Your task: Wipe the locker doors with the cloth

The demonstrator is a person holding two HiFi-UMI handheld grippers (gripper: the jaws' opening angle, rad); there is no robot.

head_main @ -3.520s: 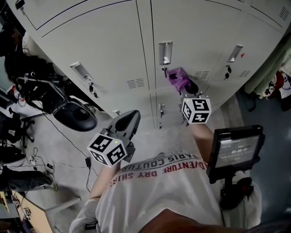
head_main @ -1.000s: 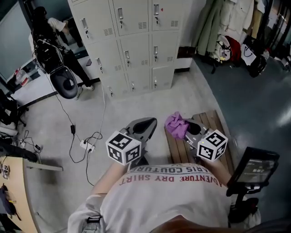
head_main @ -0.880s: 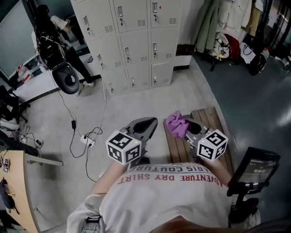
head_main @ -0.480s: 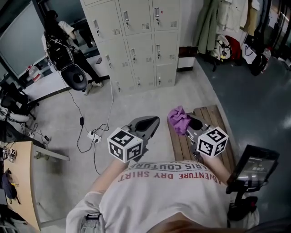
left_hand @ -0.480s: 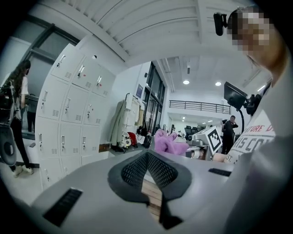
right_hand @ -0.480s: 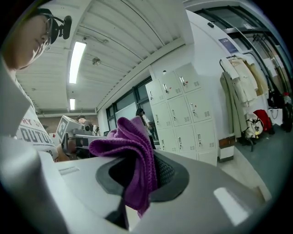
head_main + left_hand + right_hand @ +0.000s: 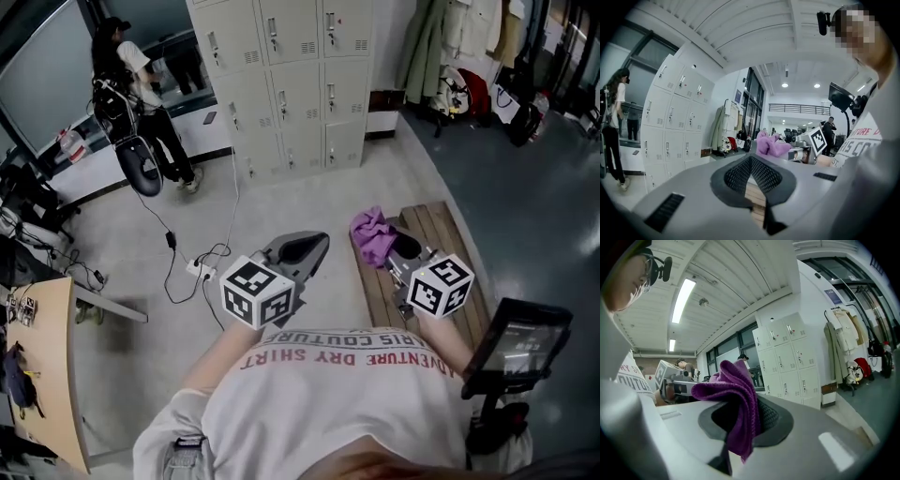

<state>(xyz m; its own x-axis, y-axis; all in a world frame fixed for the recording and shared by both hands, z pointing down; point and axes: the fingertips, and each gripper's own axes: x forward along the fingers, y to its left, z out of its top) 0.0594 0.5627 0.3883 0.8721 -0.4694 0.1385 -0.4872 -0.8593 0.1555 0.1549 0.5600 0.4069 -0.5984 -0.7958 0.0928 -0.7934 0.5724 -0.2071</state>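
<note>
1. We have the purple cloth (image 7: pixel 736 399) clamped in the right gripper (image 7: pixel 745 418). It is bunched up, with one fold hanging down over the dark pads. In the head view the cloth (image 7: pixel 373 234) sits over the near end of a slatted wooden bench (image 7: pixel 441 239).
2. Our right gripper (image 7: pixel 394 251) is clenched on that cloth and held out in front of the chest, its marker cube turned upward.
3. Our left gripper (image 7: pixel 752 173) has its jaws pressed together with nothing between them. In the head view the left gripper (image 7: pixel 300 248) is level with the right one but apart from it, over the concrete floor (image 7: pixel 281 197) just beside the bench.
4. The locker doors (image 7: pixel 291 84) are well apart from both grippers, across the floor at the top of the head view. We see a pale grey bank, every door closed, each with a small handle and vent slots. The same lockers stand at the left in the left gripper view (image 7: pixel 670 126) and behind the cloth in the right gripper view (image 7: pixel 787 366).
5. A person (image 7: pixel 141 84) stands at the left end of the lockers.
6. A cable with a power strip (image 7: pixel 202 270) lies on the floor between the lockers and us.
7. Coats (image 7: pixel 436 37) hang to the right of the lockers, and a screen on a stand (image 7: pixel 511 347) is close at our right.
</note>
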